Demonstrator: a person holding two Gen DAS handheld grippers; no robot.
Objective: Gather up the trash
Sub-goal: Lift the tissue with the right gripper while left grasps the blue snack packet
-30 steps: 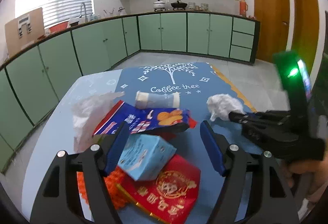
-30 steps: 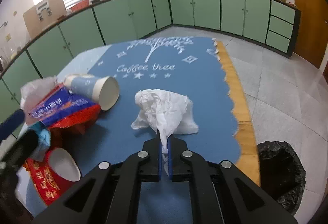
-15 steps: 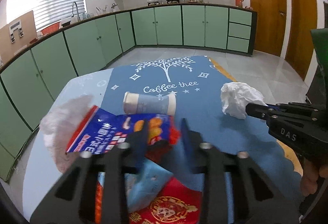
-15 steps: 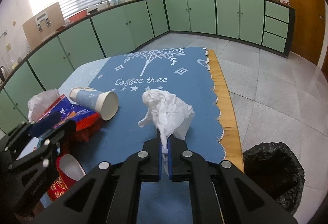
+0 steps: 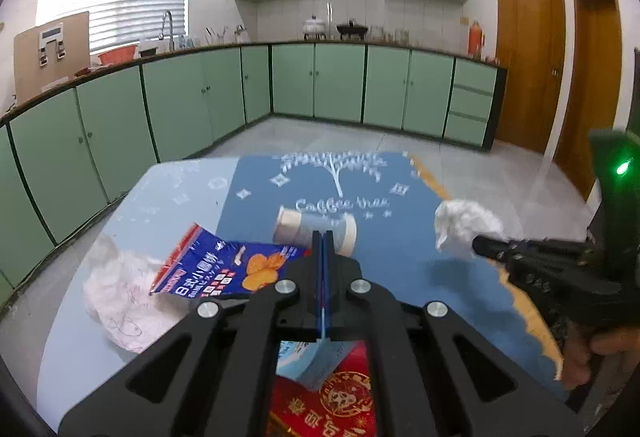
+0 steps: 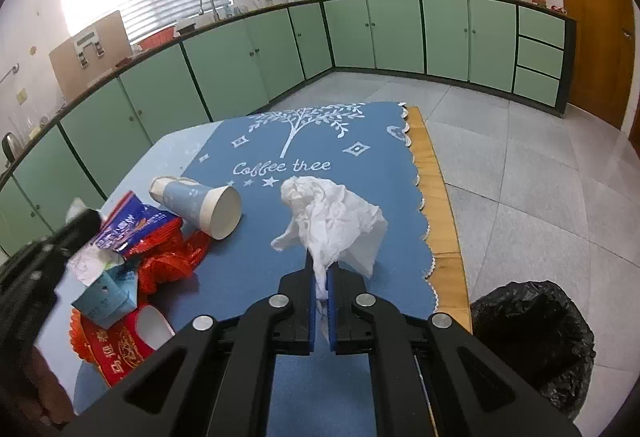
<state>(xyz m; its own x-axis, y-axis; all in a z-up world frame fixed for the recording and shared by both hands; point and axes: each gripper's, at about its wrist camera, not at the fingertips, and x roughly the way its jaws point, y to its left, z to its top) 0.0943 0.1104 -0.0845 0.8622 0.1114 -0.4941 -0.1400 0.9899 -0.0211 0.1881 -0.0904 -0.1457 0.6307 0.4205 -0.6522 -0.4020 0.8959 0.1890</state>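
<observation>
My right gripper [image 6: 320, 269] is shut on a crumpled white tissue [image 6: 336, 221] and holds it above the blue mat [image 6: 360, 157]; the tissue also shows in the left wrist view [image 5: 466, 227]. My left gripper [image 5: 322, 241] is shut on a light blue carton [image 5: 320, 361], which hangs under the jaws above the red packet [image 5: 332, 401]; the carton also shows in the right wrist view [image 6: 106, 295]. A blue paper cup [image 6: 200, 203] lies on its side. A blue snack bag [image 5: 224, 269] lies left of it.
A bin with a black bag [image 6: 532, 341] stands on the floor right of the table. A crumpled white plastic bag [image 5: 120, 301] lies at the table's left. Red wrappers [image 6: 168, 261] lie beside the cup. The wooden table edge [image 6: 444, 237] runs along the mat's right side.
My left gripper closed from wide open onto the light blue carton and lifted it. My right gripper rose a little with the tissue.
</observation>
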